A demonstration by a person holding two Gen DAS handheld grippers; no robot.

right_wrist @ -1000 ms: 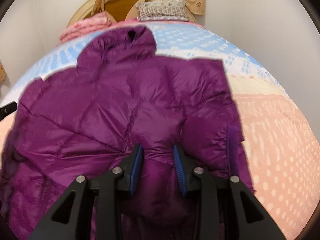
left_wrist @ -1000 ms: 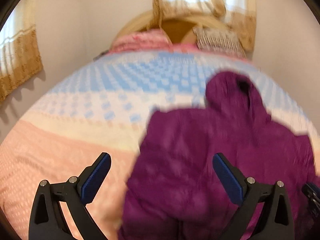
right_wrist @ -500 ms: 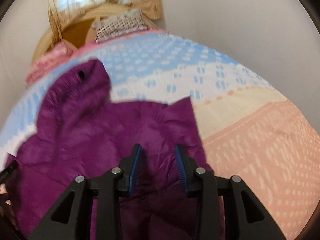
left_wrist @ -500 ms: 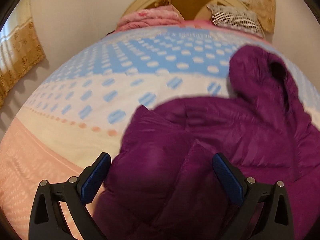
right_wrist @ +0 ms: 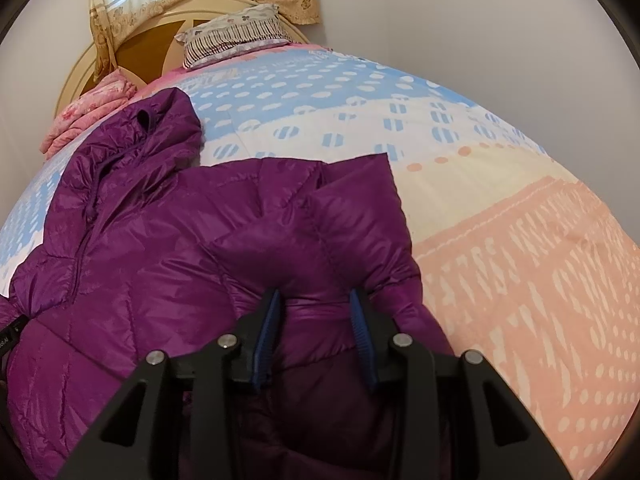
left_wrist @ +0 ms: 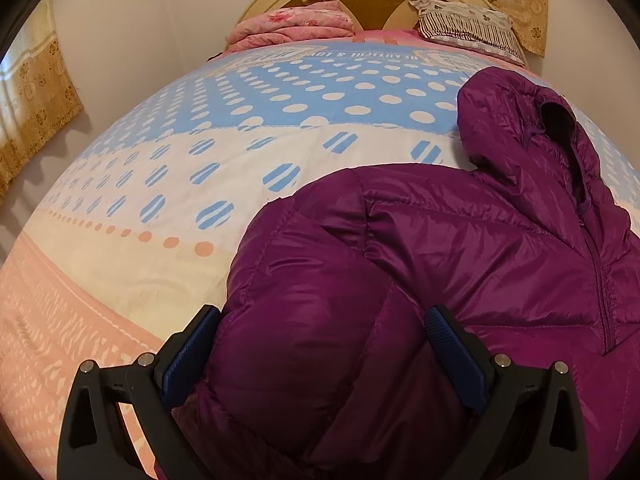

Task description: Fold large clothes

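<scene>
The bed (left_wrist: 168, 208), spread with a dotted blue, cream and peach cover, filled both views, and the purple hooded puffer jacket (left_wrist: 460, 264) lay front up across its near half, zipper showing. Its long axis ran from the near edge toward the headboard (right_wrist: 132, 52), with the hood (right_wrist: 160, 128) pointing that way and lying on the blue band. Compared with a second earlier, both sleeves had been brought in over the body: the jacket's outline, then spread wide, was now narrower, and both cameras sat lower and closer to the fabric. A folded pink blanket (left_wrist: 296, 26) and a striped pillow (right_wrist: 236, 38) rested against the headboard, well apart from the jacket. The left gripper (left_wrist: 320, 344) stood with its blue pads wide apart, a bulge of folded sleeve between them; whether the pads pressed it could not be told. The right gripper (right_wrist: 316, 332) had its jaws partly closed, pinching a puffed ridge of the other sleeve.
</scene>
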